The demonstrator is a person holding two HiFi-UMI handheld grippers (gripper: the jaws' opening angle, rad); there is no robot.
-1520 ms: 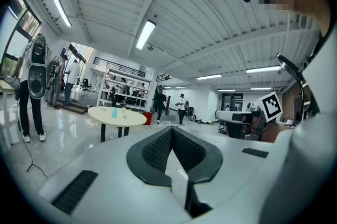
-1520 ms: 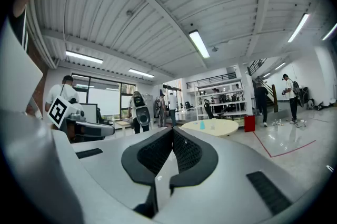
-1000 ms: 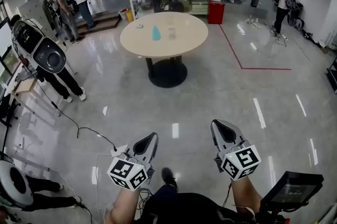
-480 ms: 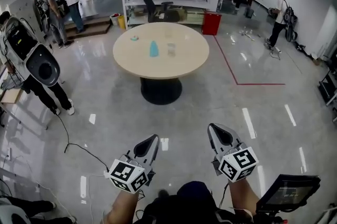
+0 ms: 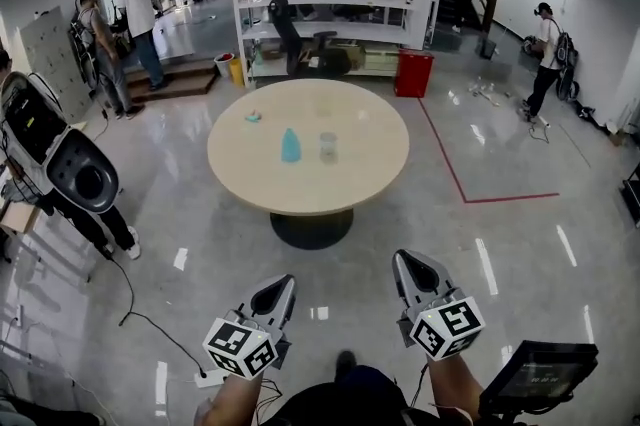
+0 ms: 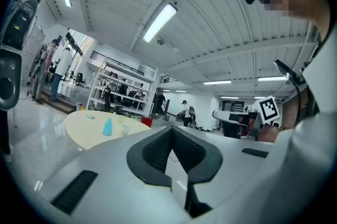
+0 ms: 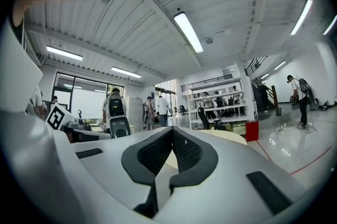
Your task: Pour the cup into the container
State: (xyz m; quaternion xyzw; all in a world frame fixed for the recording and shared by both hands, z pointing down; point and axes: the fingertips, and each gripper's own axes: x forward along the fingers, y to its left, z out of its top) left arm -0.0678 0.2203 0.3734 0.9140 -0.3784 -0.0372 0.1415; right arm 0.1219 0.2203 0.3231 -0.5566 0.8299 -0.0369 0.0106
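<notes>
A round beige table (image 5: pixel 365 179) stands ahead of me on the glossy floor. On it a blue cup-like vessel (image 5: pixel 290 146) stands beside a clear container (image 5: pixel 328 147), with a small teal item (image 5: pixel 253 117) further back. Both grippers are held level, well short of the table. My left gripper (image 5: pixel 284 283) is shut and empty, and so is my right gripper (image 5: pixel 404 260). In the left gripper view the blue vessel (image 6: pixel 108 126) and clear container (image 6: pixel 125 131) show far off, left of the shut left gripper (image 6: pixel 172 130). The right gripper (image 7: pixel 172 131) shows only a strip of table (image 7: pixel 229 136).
A white shelf rack (image 5: pixel 320 4) and a red bin (image 5: pixel 413 74) stand behind the table. Several people are about the room. A black-and-white machine (image 5: pixel 60 159) is at the left, a cable (image 5: pixel 150 334) crosses the floor, and red tape (image 5: pixel 450 164) marks the right.
The table has come nearer and lower in the head view as I walked toward it. Both grippers stayed shut, held in front of me.
</notes>
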